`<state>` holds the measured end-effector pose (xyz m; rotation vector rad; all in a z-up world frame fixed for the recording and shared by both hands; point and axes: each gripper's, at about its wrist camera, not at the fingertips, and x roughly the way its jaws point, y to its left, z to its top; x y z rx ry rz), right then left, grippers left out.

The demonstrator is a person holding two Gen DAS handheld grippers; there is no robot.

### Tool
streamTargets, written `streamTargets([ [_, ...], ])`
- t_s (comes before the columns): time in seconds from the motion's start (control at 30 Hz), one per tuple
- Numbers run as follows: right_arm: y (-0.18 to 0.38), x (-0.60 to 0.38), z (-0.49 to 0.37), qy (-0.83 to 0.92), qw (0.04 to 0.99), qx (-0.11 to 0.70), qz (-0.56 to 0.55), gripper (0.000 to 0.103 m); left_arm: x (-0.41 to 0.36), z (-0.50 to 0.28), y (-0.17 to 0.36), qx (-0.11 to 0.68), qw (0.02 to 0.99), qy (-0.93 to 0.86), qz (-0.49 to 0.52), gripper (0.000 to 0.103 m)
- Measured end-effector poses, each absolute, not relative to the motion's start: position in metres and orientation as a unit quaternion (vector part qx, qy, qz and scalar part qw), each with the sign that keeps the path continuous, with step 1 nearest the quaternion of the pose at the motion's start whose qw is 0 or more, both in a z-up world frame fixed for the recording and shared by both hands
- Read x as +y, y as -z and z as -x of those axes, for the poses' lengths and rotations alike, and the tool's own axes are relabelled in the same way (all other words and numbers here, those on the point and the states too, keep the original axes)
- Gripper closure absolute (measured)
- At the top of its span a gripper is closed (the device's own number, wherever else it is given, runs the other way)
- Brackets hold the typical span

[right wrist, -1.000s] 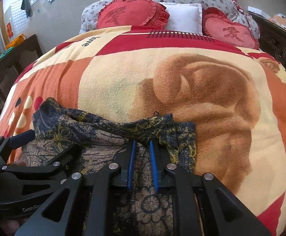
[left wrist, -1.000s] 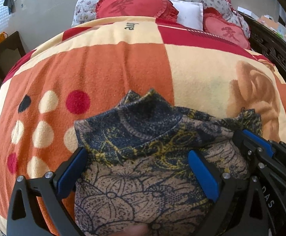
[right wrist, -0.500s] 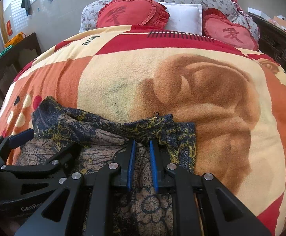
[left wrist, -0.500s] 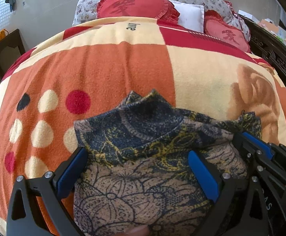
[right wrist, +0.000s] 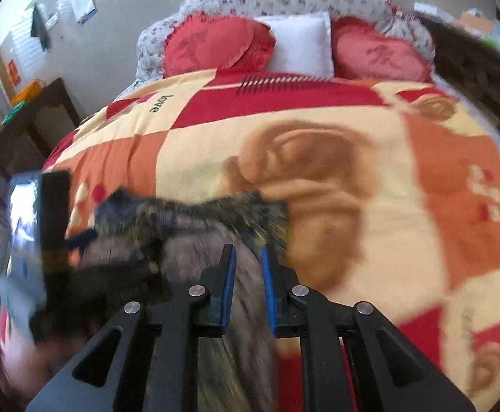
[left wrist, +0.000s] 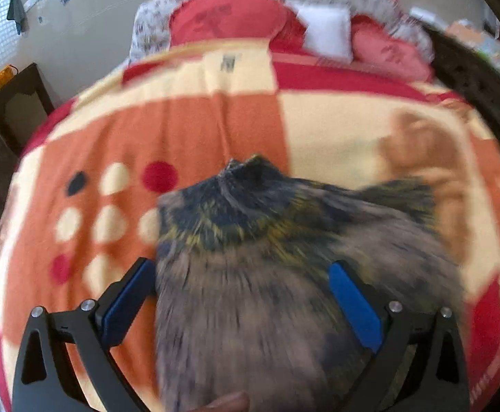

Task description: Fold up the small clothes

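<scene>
Now both grippers lifted off blanket (right wrist: 353, 130): R gripper (right wrist: 248, 274) clamps garment (right wrist: 188, 213), L gripper (left wrist: 243, 295) gapes wide around it, fold starting.

Motion blur smeared the patterned garment (left wrist: 250, 274); beside it, the left gripper (right wrist: 54, 240) was an unreadable dark shape.

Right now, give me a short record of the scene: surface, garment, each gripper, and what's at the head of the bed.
surface: bed with patchwork blanket in orange, cream and red
garment: dark patterned cloth, blurred, bunched on the near part of the blanket
left gripper: jaws wide, cloth between them, pads not pressing
right gripper: jaws narrow, closed on a fold of the cloth
head of bed: two red heart cushions, white pillow between them
</scene>
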<state>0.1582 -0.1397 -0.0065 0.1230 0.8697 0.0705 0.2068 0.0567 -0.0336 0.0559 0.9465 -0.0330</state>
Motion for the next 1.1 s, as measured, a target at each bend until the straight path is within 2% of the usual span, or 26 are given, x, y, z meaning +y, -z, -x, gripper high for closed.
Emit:
streamTargets([
  [0.13,-0.01,-0.16,-0.083,-0.048,0.909,0.411,-0.051,0.068,0.056,-0.122,0.001,0.442,0.896,0.011,-0.041,0.0],
  [0.4,-0.017,-0.141,0.014,-0.055,0.902,0.429,0.002,0.066,0.037,-0.014,-0.007,0.465,0.884,0.033,-0.036,0.0],
  [0.57,-0.034,-0.139,0.038,-0.059,0.909,0.412,0.002,0.058,0.03,0.008,-0.018,0.46,0.887,0.028,-0.039,0.0],
  [1.0,-0.029,-0.154,0.044,-0.049,0.903,0.426,-0.03,0.054,0.033,0.009,-0.023,0.467,0.883,0.028,-0.028,0.0],
  [1.1,-0.029,-0.155,0.044,-0.043,0.904,0.424,-0.026,0.047,0.035,0.007,-0.02,0.471,0.881,0.026,-0.024,0.0],
])
